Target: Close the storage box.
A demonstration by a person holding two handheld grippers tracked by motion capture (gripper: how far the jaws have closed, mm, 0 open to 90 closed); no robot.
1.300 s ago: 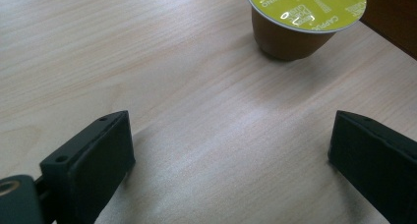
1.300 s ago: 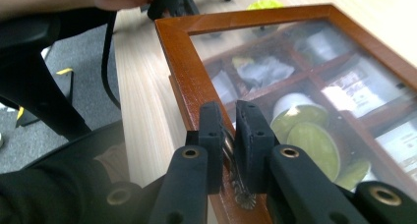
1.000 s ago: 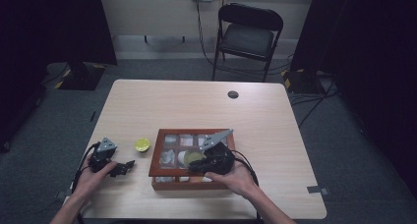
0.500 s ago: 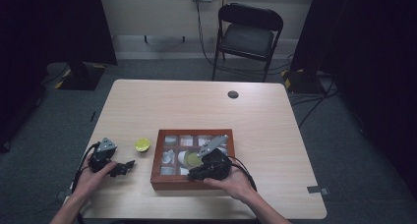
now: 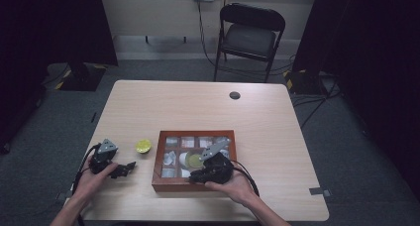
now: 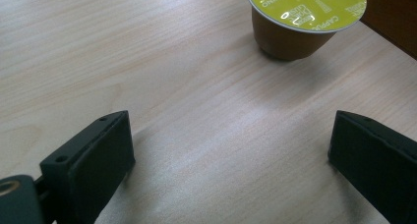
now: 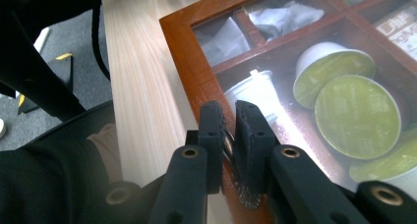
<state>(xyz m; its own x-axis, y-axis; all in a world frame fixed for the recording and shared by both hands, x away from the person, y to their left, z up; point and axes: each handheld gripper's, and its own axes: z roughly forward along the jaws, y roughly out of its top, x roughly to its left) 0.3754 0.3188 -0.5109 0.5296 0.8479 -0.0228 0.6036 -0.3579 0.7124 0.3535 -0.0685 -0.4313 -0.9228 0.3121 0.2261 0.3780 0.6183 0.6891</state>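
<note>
A wooden box [image 5: 157, 161] with a glass lid lies near the table's front edge. Through the glass I see green-lidded capsules [image 7: 356, 116] and white sachets in its compartments. My right gripper [image 5: 194, 177] reaches over the box's front rim [image 7: 187, 52]. Its jaws [image 7: 228, 116] are shut on a small metal clasp [image 7: 227, 146] at that rim. To the left of the box stands a single yellow-lidded coffee capsule [image 5: 143, 146] [image 6: 305, 17]. My left gripper [image 5: 130, 167] [image 6: 231, 150] rests low over the table, open, with the capsule just beyond its fingers.
The light wooden table [image 5: 257, 122] has a small black round cap [image 5: 235, 95] near its far edge. A black folding chair [image 5: 250, 35] stands behind the table. Dark curtains hang at both sides.
My right gripper has shifted slightly left and nearer, down to the box's front rim. The left gripper and the lone capsule have stayed put.
</note>
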